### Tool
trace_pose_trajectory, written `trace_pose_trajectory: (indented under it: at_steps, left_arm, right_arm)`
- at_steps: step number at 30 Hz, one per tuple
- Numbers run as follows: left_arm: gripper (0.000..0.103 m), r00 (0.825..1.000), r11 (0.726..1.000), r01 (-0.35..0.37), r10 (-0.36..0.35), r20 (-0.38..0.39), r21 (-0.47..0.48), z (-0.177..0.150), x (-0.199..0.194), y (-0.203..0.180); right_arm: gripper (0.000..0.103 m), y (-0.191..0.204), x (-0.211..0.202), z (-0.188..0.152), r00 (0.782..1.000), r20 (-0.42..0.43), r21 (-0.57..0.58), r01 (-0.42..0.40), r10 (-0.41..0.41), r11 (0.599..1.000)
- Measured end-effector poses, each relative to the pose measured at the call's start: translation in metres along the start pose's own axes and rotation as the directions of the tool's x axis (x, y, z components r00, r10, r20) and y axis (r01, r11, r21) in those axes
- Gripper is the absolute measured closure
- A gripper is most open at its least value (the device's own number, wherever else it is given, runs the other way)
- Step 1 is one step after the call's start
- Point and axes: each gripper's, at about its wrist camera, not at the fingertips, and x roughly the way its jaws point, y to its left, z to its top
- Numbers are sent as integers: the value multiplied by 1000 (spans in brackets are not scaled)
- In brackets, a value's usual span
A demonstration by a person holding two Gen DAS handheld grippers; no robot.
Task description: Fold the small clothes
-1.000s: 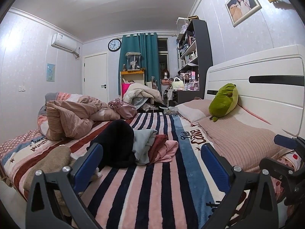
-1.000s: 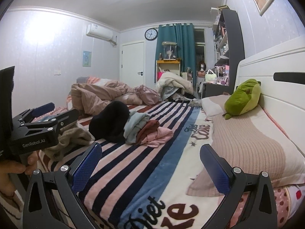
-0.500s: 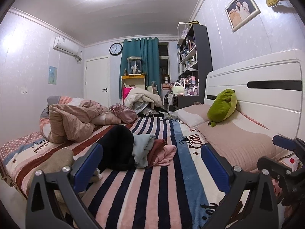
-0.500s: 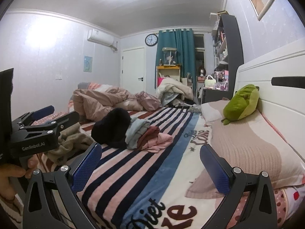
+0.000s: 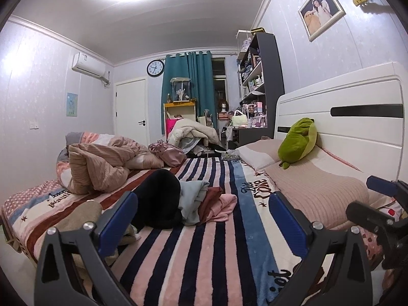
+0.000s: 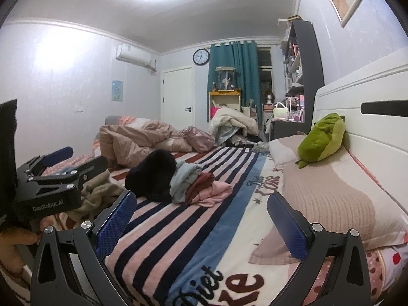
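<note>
We hold both tongs above the near end of the bed, and neither has anything in it: the left tongs (image 5: 201,219) stand wide apart with only striped blanket (image 5: 204,255) showing between the blue pads, and the right tongs (image 6: 201,219) are spread just as wide over the same blanket. The small clothes lie in a loose heap (image 5: 188,199) in the middle of the bed, well ahead of us: a black garment (image 5: 158,199) on the left side of the heap, a pale blue-grey one (image 5: 191,196) draped against it, a dark red one (image 5: 211,199) beside that, and a pink one (image 5: 224,206) at the right edge, nearest the blue stripe. A tan piece (image 5: 81,216) lies apart on the left side of the bed, close to our left tongs. All of this looks soft, light and limp, so we judge it will sag and bunch when lifted rather than keep any shape, and one piece may drag its neighbour along since they overlap. The pink garment seems the easiest to take first, as it sits on the outside with a free edge showing; we would pinch a hem or corner, not the bulk, one tongs at each end, then spread it flat on the open blanket in front of the heap.
</note>
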Motion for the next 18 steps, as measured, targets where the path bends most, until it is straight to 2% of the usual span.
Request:
trace_pose_trajectory:
  at_steps: [14,18]
  left_arm:
    - [1,1000,1000,27,-27,2,2,0,-6,-6]
    - [1,998,998,53,-53,-18,-17,0,-6,-6]
  right_arm:
    - [0,2,-3,-3,1000,-17,5,15,-14,1000]
    - [0,5,-3,-4,999,-26,4,21,-21,1000]
